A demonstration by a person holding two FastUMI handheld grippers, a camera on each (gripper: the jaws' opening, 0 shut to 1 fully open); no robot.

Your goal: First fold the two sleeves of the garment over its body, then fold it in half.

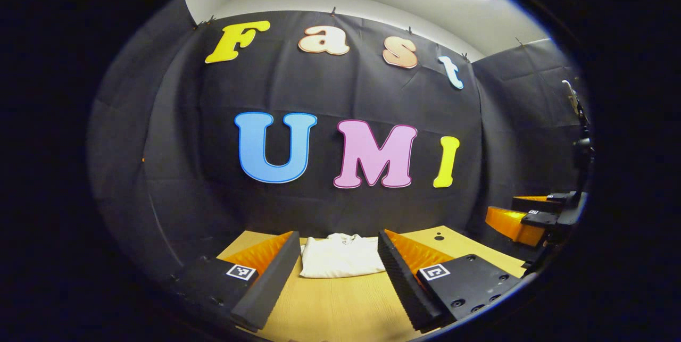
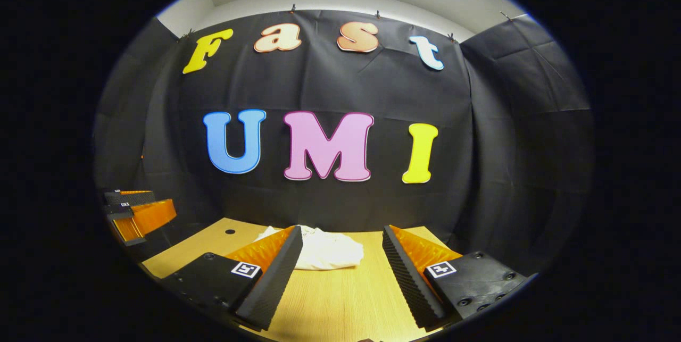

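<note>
Both grippers, left gripper and right gripper, are held wide open and empty, and should be kept raised clear of the compactly folded white garment at lower centre on the surface.

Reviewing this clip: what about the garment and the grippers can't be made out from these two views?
- Garment: in the left gripper view too small and flat-on to tell whether the sleeves are folded or how many layers there are.
- Garment's left part in the right gripper view: hidden behind the right gripper finger.
- Table: near edge cut off by the image rim.
</note>
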